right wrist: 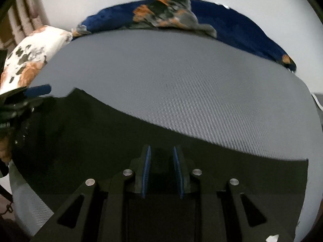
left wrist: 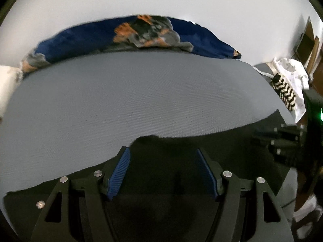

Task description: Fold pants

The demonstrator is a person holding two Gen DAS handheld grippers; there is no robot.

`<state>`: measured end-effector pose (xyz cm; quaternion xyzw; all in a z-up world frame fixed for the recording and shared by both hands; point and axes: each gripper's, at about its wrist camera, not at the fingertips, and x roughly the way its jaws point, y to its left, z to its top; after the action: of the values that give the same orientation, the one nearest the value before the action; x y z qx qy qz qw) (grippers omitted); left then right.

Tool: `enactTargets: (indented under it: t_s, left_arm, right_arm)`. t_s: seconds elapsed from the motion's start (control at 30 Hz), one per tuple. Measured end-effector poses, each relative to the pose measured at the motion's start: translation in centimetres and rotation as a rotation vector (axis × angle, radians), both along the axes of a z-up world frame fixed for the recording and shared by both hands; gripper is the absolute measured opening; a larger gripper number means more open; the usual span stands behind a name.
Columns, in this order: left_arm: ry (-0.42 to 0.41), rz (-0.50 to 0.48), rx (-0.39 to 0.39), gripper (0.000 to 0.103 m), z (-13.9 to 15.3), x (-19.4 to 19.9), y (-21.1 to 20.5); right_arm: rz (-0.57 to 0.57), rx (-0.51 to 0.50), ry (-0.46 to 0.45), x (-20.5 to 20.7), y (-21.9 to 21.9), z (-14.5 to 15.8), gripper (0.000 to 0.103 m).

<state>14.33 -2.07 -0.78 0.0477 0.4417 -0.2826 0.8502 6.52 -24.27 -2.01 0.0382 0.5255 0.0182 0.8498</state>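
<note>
While both grippers hang low over the black pants [left wrist: 201, 147], neither has hold of anything: the left gripper [left wrist: 162, 159] is spread wide, the right gripper [right wrist: 161, 157] open only narrowly. Pants lie flat on the grey bed sheet [left wrist: 121, 92] at the near edge. They look soft, light and floppy, so pinching an edge or corner seems best. Farther back sits a blue patterned blanket [left wrist: 80, 38] by the wall.

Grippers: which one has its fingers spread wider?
The left gripper: its fingers stand wide apart over the black pants. The right gripper shows only a narrow gap.
</note>
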Motion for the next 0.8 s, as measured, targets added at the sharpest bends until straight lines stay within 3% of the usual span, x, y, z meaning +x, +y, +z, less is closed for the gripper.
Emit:
enactTargets:
  t_s: [0.23, 0.37, 0.4, 0.5, 0.53, 0.6, 0.8]
  left_arm:
    - [0.031, 0.035, 0.069, 0.068, -2.9, 2.7, -2.1]
    - [0.041, 0.071, 0.128, 0.069, -5.0, 4.0, -1.9]
    - [0.008, 0.065, 0.132, 0.069, -5.0, 3.9, -1.9]
    - [0.020, 0.069, 0.136, 0.069, -4.9, 4.1, -2.0]
    - [0.033, 0.074, 0.132, 0.069, -4.5, 4.0, -1.9]
    - [0.028, 0.066, 0.122, 0.069, -3.7, 3.5, -1.6]
    - [-0.054, -0.003, 0.133, 0.069, -1.6, -1.9, -1.2]
  right_arm:
    - [-0.063, -0.053, 0.017, 0.8, -1.2, -2.2, 0.022]
    - [-0.096, -0.007, 0.000, 0.8, -2.5, -2.5, 0.018]
    - [-0.100, 0.001, -0.001, 0.7, -2.7, -2.5, 0.018]
    - [-0.110, 0.022, 0.002, 0.4, -3.1, -2.4, 0.018]
    - [-0.114, 0.012, -0.001, 0.1, -3.1, -2.0, 0.024]
    - [-0.122, 0.007, -0.013, -0.6, -3.2, -1.4, 0.026]
    - [-0.188, 0.021, 0.015, -4.6, -4.8, -1.5, 0.026]
